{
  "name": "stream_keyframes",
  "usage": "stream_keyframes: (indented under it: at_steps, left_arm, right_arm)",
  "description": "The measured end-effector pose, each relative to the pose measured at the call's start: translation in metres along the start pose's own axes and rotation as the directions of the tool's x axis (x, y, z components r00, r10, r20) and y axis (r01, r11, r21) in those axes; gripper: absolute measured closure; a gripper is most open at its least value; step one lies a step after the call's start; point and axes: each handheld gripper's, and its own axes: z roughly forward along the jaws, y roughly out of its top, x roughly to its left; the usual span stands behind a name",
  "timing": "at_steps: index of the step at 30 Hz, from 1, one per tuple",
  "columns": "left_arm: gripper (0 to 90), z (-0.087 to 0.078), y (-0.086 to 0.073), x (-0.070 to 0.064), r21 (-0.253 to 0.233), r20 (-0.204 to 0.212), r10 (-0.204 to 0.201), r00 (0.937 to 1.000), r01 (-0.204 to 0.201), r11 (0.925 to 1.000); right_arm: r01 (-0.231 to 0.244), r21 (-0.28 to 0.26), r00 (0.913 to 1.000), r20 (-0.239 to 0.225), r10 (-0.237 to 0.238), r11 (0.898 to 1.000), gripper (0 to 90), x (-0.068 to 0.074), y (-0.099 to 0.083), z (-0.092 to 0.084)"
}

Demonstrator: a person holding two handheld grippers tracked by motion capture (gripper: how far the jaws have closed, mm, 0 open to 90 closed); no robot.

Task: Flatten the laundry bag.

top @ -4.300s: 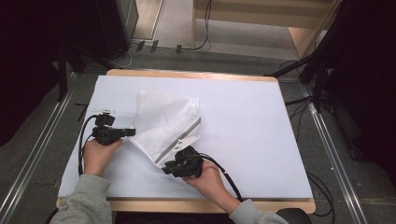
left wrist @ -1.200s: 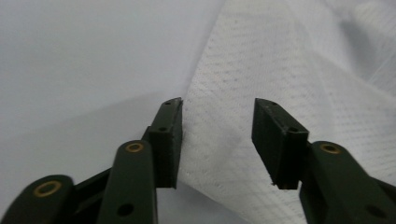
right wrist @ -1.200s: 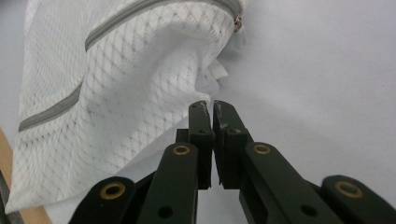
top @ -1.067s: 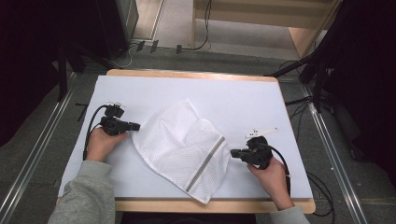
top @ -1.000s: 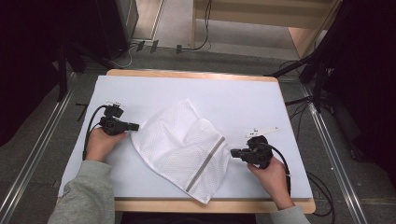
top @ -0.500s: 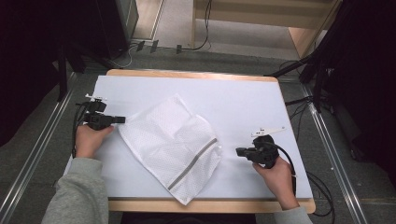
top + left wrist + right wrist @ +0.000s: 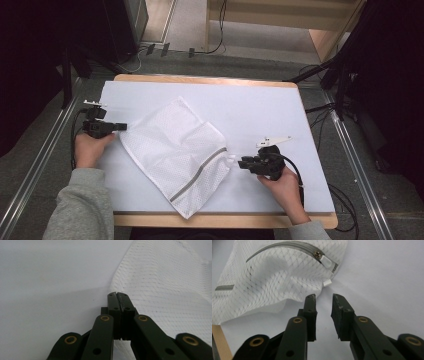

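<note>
The left hand-held gripper is clamped on a corner of the white mesh laundry bag, which lies flat on the table. The right hand-held gripper, whose jaws have just been opening, stands apart with nothing between them, just beside the bag's zipper pull.

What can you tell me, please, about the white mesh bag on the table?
The mesh bag is white, see-through netting with a grey zipper whose slider sits at one end. It lies flat and slightly rumpled, turned cornerwise on the pale table cover. The left claw is shut on its left corner; the right claw stands open, just clear of the zipper end.
</note>
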Motion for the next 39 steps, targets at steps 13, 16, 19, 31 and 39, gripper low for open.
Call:
stream_keyframes:
  at_steps: [13, 16, 19, 31, 39]
  left_arm:
    - [90.0, -0.001, -0.004, 0.005, 0.003, 0.046, -0.016, 0.9988, 0.016, 0.9999]
    - [90.0, -0.001, -0.004, 0.006, -0.003, 0.046, -0.021, 0.9987, 0.021, 0.9998]
    - [90.0, -0.002, -0.003, 0.007, -0.014, 0.036, -0.017, 0.9992, 0.017, 0.9997]
    - [90.0, 0.009, 0.007, 0.000, -0.010, 0.054, -0.009, 0.9985, 0.010, 0.9999]
    - [68.3, 0.002, 0.009, -0.007, -0.054, 0.055, 0.009, 0.9984, -0.006, 0.9985]
  right_arm:
    - [0.082, 0.056, 0.9962, 0.025, -0.083, 0.995, 84.5, 0.009, 0.014, 0.049]
    - [0.058, 0.086, 0.9982, 0.012, -0.059, 0.995, 89.7, 0.008, 0.016, 0.046]
    - [0.051, 0.089, 0.9983, 0.025, -0.053, 0.995, 89.9, 0.008, 0.016, 0.033]
    - [0.004, 0.108, 1.0000, 0.008, -0.005, 0.994, 89.4, 0.004, -0.014, -0.012]
    - [0.039, -0.012, 0.9988, 0.031, -0.038, 0.999, 65.5, -0.001, -0.014, -0.027]
